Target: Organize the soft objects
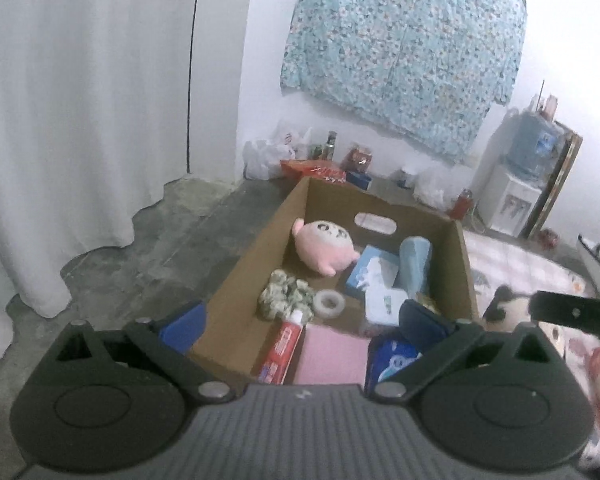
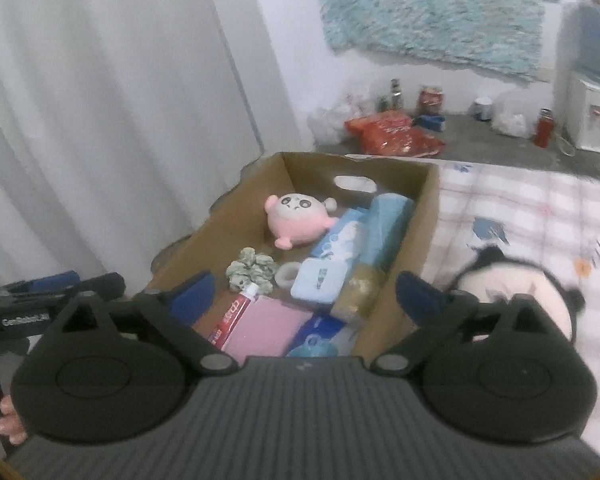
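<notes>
Now both grippers hang above the cardboard box (image 2: 412,240), and neither has anything in it. Right gripper (image 2: 304,296) has its jaws spread as wide as they go, nothing between them; left gripper (image 1: 300,322) is wide apart too, empty. Inside the box, the pink plush (image 2: 296,220) sits toward the far end, with a scrunchie (image 2: 252,272), tape roll and toothpaste tube nearer. Outside, on the checked blanket (image 2: 520,208) just beside the box wall, lies the panda plush (image 2: 512,292), probably the next candidate. It looks light, squashy, unbreakable. A pinch across the round body should hold, though an ear alone might slip.
</notes>
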Motion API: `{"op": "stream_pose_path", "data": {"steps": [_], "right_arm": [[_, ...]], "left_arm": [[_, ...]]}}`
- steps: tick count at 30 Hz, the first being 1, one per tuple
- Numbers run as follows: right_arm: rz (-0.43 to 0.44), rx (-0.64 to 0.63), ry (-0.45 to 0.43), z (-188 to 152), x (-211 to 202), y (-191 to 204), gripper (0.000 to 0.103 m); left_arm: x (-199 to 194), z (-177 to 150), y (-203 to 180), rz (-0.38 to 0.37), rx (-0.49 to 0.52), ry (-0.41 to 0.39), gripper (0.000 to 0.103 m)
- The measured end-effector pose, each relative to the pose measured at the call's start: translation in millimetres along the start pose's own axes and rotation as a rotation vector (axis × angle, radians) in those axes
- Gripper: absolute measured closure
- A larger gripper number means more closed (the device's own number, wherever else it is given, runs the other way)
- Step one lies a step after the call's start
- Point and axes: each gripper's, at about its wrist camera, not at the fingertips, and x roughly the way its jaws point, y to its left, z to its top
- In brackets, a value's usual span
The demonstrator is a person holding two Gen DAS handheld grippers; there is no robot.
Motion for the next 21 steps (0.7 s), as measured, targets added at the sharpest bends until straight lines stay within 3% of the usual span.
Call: {"op": "stream_pose_path", "data": {"steps": [5, 9, 14, 17, 21], "right_arm": [[-0.145, 0.024, -0.032, -40.6, -24.2, 12.1, 0.001], [-0.221, 0.026, -0.046, -64.6, -36.1, 15.5, 0.001], [-0.371, 0.093, -0.049, -81.7, -44.7, 10.6, 0.001], [-0.388, 0.123, -0.046, -85.1, -46.3, 9.4, 0.001], [-0.387, 0.097, -0.017, -87.6, -43.5, 18.6, 0.001]], "left_arm": [[-6.7, -16.8, -11.2, 0.069, 0.089, 0.023, 0.0], [-7.8, -28.4, -20.0, 0.165, 0.1, 0.072, 0.0], [-4.1, -44.6, -31.3, 0.143, 0.105, 0.112, 0.0], [0.6, -51.6, -36.1, 0.093, 0.116, 0.146, 0.0], [2.1, -52.5, -35.7, 0.108, 0.143, 0.17, 0.0]]}}
